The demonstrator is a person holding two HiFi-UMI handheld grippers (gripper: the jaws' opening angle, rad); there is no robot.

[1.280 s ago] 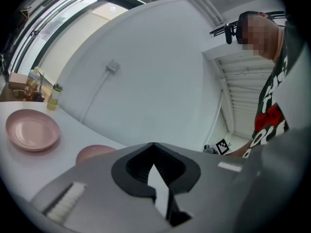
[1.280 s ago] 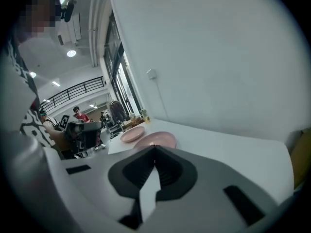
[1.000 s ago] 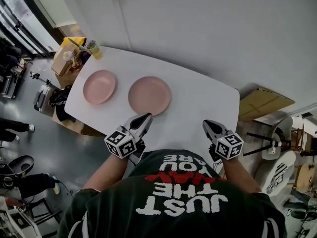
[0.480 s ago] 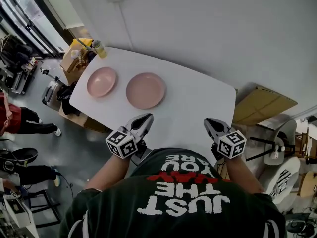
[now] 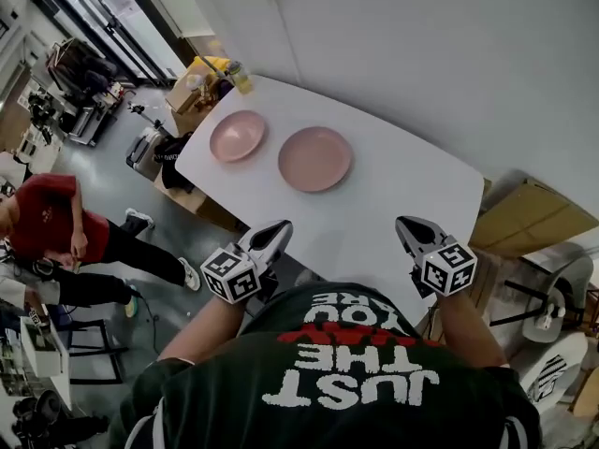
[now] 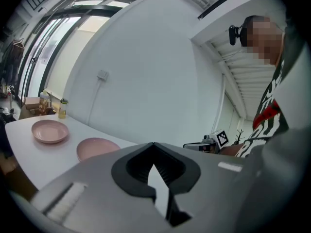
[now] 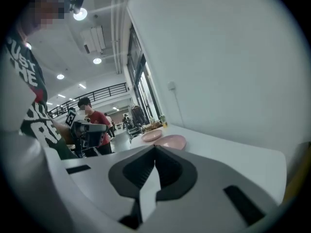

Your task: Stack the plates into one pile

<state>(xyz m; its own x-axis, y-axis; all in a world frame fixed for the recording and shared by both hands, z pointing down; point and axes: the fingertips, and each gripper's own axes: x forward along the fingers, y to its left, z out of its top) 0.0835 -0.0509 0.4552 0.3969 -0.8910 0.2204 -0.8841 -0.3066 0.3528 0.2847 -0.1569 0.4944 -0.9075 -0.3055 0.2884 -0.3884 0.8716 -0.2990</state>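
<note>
Since the head cam has swung over the last sec, both plates now sit higher and further right in head view than before. That's the view shifting, not the plates: the far-left plate (image 5: pixel 237 136) and near-right plate (image 5: pixel 315 158) lie side by side on the table (image 5: pixel 402 195), close but apart, same as earlier, nothing stacked. L gripper (image 5: pixel 273 232) and R gripper (image 5: pixel 408 229) keep roughly the same spots in frame, hovering by the near table edge, well short of either plate. Jaws: L pressed together w/ nothing between them per left gripper view; R likewise pressed together and empty per right gripper view. So I judge the task barely begun, approach phase only. One plate needs lifting onto the other, and the jaws will have to spread before any rim grab. L gripper is on the plates' side, so I'd guess it goes first, prob. for the near-right plate, but can't be sure. Surface: white matte tabletop w/ rounded corners, and a bottle (image 5: pixel 240 76) at the far corner. Room: plain white wall (image 5: pixel 421 54) behind the table, grey floor, cardboard boxes (image 5: pixel 192 90) past the far end, flat cardboard (image 5: pixel 533 215) at right, tall windows (image 5: pixel 112 12) top left. New in view: a person in a red top (image 5: pixel 42 224) on the floor at left, well clear of the table.
</note>
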